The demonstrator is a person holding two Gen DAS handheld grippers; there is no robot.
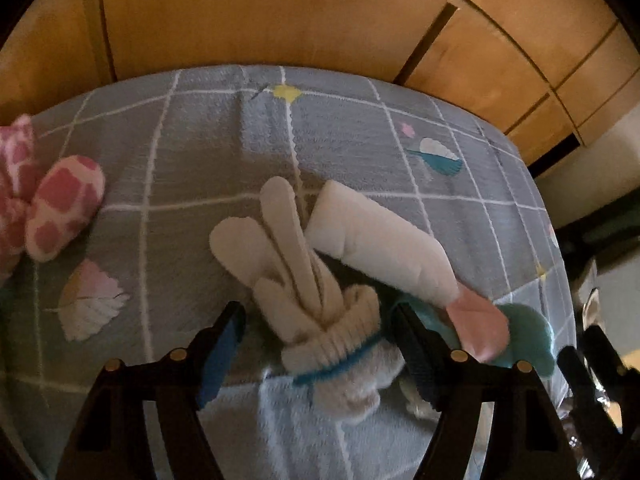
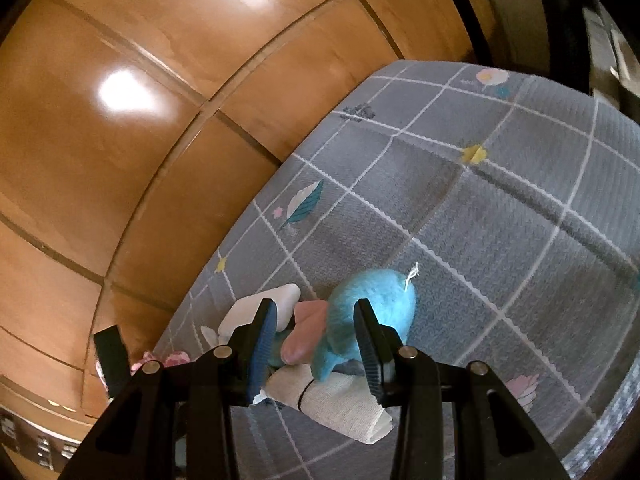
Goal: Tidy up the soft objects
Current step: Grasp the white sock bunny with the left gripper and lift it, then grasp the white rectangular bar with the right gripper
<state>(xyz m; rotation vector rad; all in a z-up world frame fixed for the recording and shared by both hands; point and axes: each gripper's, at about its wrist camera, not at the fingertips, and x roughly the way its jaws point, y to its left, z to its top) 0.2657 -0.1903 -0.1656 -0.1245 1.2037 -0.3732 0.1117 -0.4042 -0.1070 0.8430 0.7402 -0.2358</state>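
**Inspector A:** Background: wooden cabinet panels [image 1: 280,12] behind a bed covered by a grey grid-patterned blanket [image 1: 192,152] with feather motifs.

**Inspector B:** Largest soft item?

**Inspector A:** A pink-and-white plush toy [image 1: 60,204] at the blanket's left edge, well apart from the rest. Next, a cluster near the blanket's middle: a white rolled cloth [image 1: 380,240] lying tilted, touching a cream knitted glove [image 1: 304,280] with a blue band at its cuff. A blue plush toy [image 2: 376,308] with a pink part [image 2: 304,332] lies just beside them.

**Inspector B:** Grippers?

**Inspector A:** The left gripper [image 1: 320,344] stands wide, its jaws on either side of the glove's cuff; contact cannot be confirmed. The right gripper [image 2: 316,340] also stands wide, jaws either side of the blue plush, with a beige banded roll [image 2: 340,400] below it.
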